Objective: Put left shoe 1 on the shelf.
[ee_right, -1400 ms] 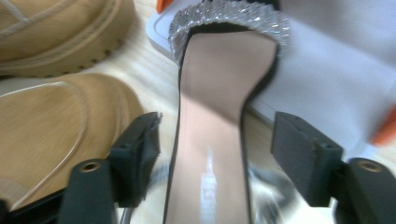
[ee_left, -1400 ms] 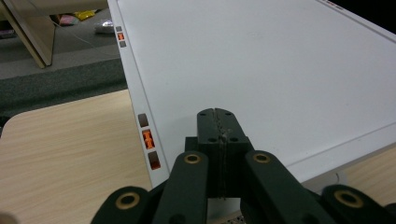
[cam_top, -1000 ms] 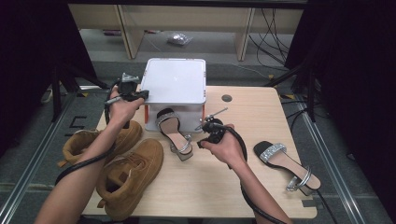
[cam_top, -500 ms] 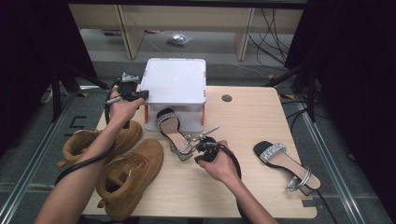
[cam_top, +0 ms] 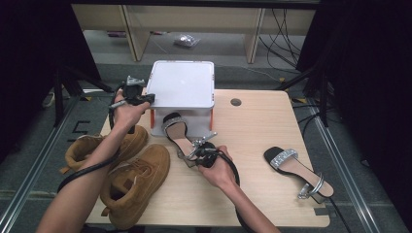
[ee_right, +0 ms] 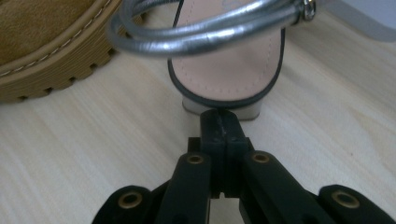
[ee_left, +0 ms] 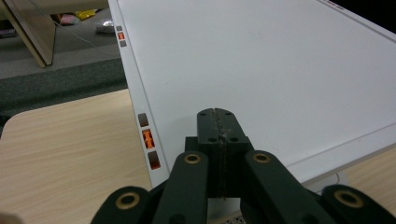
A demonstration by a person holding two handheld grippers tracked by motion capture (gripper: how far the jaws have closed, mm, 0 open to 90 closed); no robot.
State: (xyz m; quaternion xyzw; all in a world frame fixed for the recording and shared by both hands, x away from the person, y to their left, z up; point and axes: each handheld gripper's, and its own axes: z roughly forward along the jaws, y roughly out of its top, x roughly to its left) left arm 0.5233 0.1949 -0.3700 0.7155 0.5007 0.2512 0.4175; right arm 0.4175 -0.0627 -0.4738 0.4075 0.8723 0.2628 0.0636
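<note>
Both tools have their jaws pressed together with nothing between them: the left tool point(ee_left: 217, 122) rests its tip on the corner of the white box point(cam_top: 183, 90) at the back of the table point(cam_top: 252, 194), and the right tool point(ee_right: 219, 123) sits with its tip against the heel of the near sandal point(cam_top: 179, 133), which lies just in front of the box and beside the brown shoes point(cam_top: 138, 177). I judge that the step in hand is the approach to this sandal, with no grip made yet. For the next move the right tool needs to open its jaws and take the heel or the silver ankle strap point(ee_right: 205, 32), while the second sandal point(cam_top: 297, 171) waits well apart at the right.
</note>
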